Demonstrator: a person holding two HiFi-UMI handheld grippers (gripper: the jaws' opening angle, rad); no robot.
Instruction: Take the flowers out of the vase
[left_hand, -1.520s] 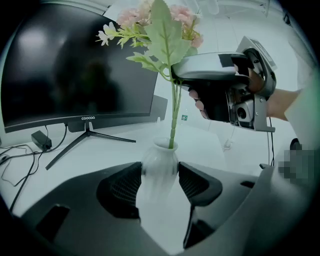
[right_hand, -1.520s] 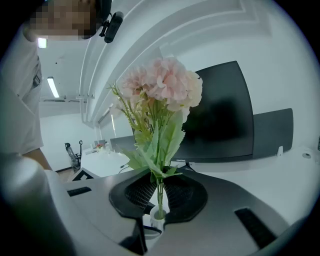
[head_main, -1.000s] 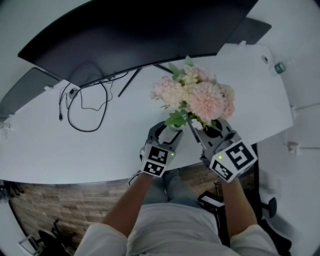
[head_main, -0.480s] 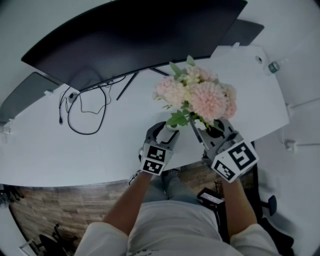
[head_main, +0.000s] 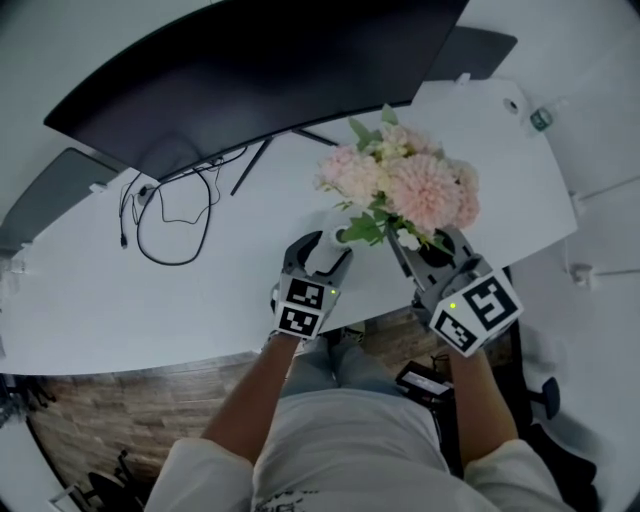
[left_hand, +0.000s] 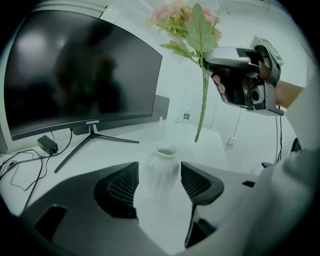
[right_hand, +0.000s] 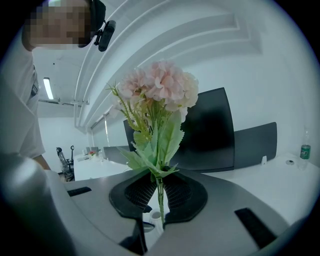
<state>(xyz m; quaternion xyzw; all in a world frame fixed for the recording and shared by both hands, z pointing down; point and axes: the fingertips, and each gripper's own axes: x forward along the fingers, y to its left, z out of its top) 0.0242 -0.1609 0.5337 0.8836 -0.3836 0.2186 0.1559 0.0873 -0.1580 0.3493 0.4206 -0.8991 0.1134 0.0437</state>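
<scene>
Far to the left of the left tool (head_main: 325, 247), thin black cables (head_main: 165, 215) lie in loops on the white counter (head_main: 150, 290). Behind that tool stands a big black curved screen (left_hand: 75, 75) on a thin metal foot.

The left tool rests low on the counter. Its two jaws are opening wide. The small white ribbed vase (left_hand: 161, 172) stands upright between them. There looks to be a thin gap between the vase and each black pad, so the tool is not squeezing it. The vase has nothing in its mouth.

Up and to the right of the left tool is the bunch of pink flowers with green leaves (head_main: 405, 185). The long green stem (left_hand: 202, 100) hangs in the air. Its bottom end is above the vase and a little to the right, not touching it. The flowers are out of the vase.

The right tool (right_hand: 160, 192) has its jaws nearly together, pinching the stem just under the lowest leaves. The pink heads stand up above this tool. It is higher than the left tool and just to its right.

Far to the right of the right tool, a small bottle with a green label (right_hand: 305, 150) stands on the counter.
</scene>
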